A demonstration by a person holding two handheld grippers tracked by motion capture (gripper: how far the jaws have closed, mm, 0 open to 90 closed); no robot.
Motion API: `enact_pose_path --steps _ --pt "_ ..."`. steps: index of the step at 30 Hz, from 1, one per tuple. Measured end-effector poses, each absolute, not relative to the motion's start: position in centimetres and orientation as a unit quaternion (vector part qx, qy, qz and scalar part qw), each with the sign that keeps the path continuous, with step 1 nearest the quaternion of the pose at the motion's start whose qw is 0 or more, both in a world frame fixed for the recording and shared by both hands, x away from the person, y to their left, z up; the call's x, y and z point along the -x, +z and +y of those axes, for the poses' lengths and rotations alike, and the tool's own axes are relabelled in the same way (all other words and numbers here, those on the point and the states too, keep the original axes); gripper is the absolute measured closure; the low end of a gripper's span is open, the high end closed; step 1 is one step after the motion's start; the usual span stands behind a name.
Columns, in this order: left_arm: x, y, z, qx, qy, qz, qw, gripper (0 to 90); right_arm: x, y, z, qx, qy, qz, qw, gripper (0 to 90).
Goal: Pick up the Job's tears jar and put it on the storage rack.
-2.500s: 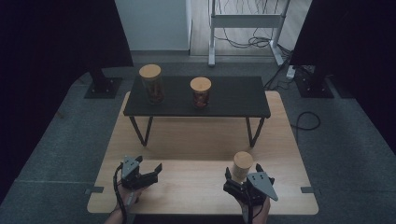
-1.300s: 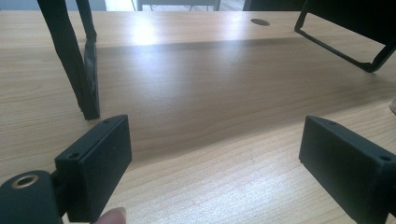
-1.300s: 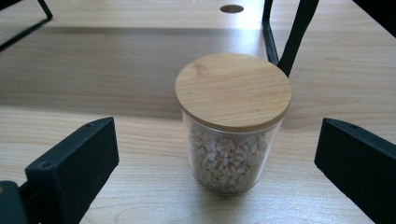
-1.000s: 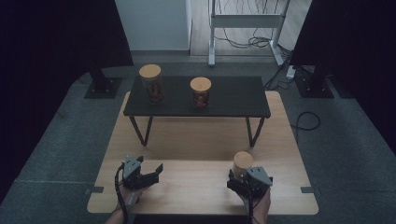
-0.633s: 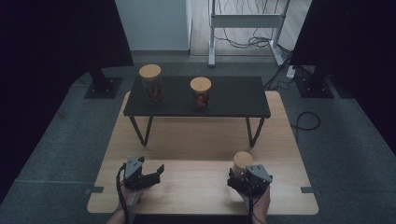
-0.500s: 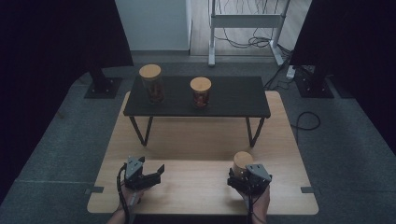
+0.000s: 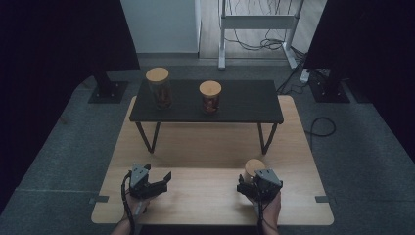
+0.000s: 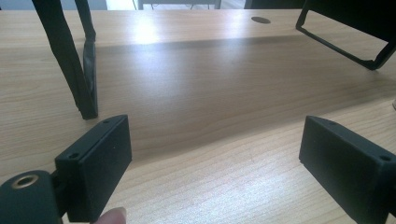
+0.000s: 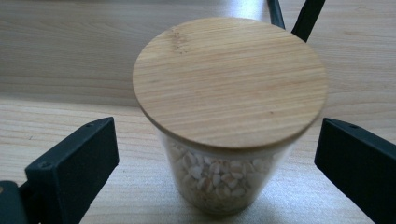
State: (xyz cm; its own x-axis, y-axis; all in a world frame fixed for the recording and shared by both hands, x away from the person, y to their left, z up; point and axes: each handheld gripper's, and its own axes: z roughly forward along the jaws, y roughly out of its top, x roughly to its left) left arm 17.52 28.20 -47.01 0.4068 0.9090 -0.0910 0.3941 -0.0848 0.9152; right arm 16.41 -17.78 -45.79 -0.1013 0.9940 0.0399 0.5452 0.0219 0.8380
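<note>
Jar [image 9: 229, 116] of grain sits on table [image 7: 205, 196] between spread right gripper [image 7: 250, 185] jaws, not yet gripped; left gripper [image 8: 215, 172] spread, empty.

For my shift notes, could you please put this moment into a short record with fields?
Work in hand: right gripper open, jaws either side of the grain jar, not touching it
Grain jar: upright on the wooden table, wooden lid on
Left gripper: open, nothing between its jaws
Black shelf: two lidded jars, tall jar and short jar
</note>
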Motion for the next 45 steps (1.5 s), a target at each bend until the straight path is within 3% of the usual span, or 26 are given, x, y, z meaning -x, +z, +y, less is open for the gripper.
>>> enact_pose_path --steps 45 --pt "-17.8 -47.1 28.5 -0.686 0.267 0.479 0.477 8.9 -19.1 -46.9 -17.4 -0.597 0.355 0.653 0.302 0.2"
